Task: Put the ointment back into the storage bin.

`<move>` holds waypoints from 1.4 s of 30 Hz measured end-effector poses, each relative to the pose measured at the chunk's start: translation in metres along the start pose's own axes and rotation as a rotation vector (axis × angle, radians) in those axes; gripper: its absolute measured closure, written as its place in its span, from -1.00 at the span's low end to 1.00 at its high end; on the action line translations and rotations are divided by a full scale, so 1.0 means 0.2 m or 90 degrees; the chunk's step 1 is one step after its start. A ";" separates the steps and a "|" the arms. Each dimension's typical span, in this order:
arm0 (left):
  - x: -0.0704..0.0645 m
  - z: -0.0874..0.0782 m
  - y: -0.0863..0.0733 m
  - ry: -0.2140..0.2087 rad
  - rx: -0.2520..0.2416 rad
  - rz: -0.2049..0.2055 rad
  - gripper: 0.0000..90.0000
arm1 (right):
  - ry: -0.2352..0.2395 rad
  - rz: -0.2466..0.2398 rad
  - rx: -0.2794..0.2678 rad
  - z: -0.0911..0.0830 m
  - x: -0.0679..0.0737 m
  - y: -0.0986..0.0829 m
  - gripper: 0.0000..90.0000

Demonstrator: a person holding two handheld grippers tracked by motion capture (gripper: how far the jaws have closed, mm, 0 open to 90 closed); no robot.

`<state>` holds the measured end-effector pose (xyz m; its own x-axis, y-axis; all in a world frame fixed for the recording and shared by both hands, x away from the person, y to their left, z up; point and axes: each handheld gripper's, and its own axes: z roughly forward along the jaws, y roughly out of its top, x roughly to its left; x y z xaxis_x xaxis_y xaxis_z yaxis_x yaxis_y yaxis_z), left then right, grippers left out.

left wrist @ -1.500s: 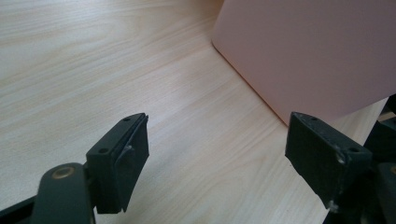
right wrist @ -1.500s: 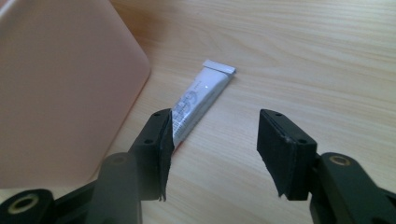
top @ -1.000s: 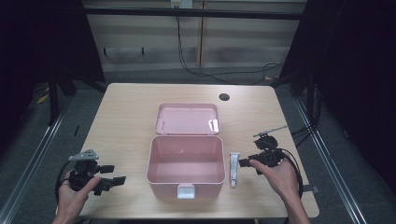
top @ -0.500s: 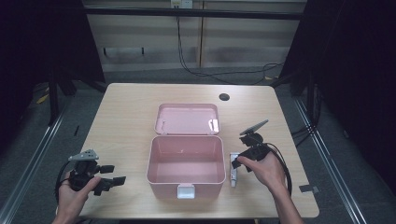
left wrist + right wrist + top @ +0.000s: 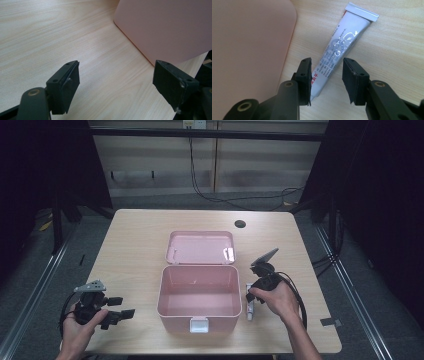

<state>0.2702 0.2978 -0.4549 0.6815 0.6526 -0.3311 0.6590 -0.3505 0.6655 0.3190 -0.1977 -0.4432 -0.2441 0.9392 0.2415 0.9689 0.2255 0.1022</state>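
Observation:
An open pink box (image 5: 198, 292) stands mid-table, its lid (image 5: 200, 247) lying flat just behind it. A white tube (image 5: 249, 307) lies on the wood by the box's right wall. My right gripper (image 5: 251, 296) tilts down over it. In the right gripper view the open jaws straddle the tube (image 5: 342, 47) near its lower end, the right gripper (image 5: 326, 75) not squeezing it, and the pink box (image 5: 249, 45) is at the left. My left gripper (image 5: 122, 312) rests open near the front left, empty. In its own view the left gripper (image 5: 117, 85) faces the box wall (image 5: 170, 27).
The wooden table (image 5: 135, 245) has a dark round hole (image 5: 240, 224) near its far edge and a small grey tab (image 5: 327, 322) at the front right. Cables trail off the right side. Bare wood (image 5: 62, 37) lies between the left gripper and the box.
My right gripper has moved left toward the box and tipped down over the tube, its jaws now either side of it. The left gripper has stayed put.

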 end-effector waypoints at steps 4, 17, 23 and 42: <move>0.00 0.00 0.00 -0.001 0.000 0.000 -0.53 | -0.007 0.004 0.008 0.02 0.01 0.01 0.32; 0.00 0.00 0.00 -0.004 -0.001 -0.001 -0.52 | -0.036 0.012 0.047 0.11 0.01 0.04 0.33; 0.00 0.00 0.00 -0.004 -0.001 -0.001 -0.52 | -0.053 -0.012 0.060 0.12 0.03 0.05 0.46; 0.00 0.00 0.00 -0.002 0.000 -0.002 -0.53 | -0.093 -0.166 0.063 0.13 0.05 0.03 0.59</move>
<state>0.2706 0.2975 -0.4551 0.6804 0.6517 -0.3352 0.6609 -0.3480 0.6649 0.3239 -0.1802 -0.4643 -0.4838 0.8717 0.0775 0.8752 0.4816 0.0468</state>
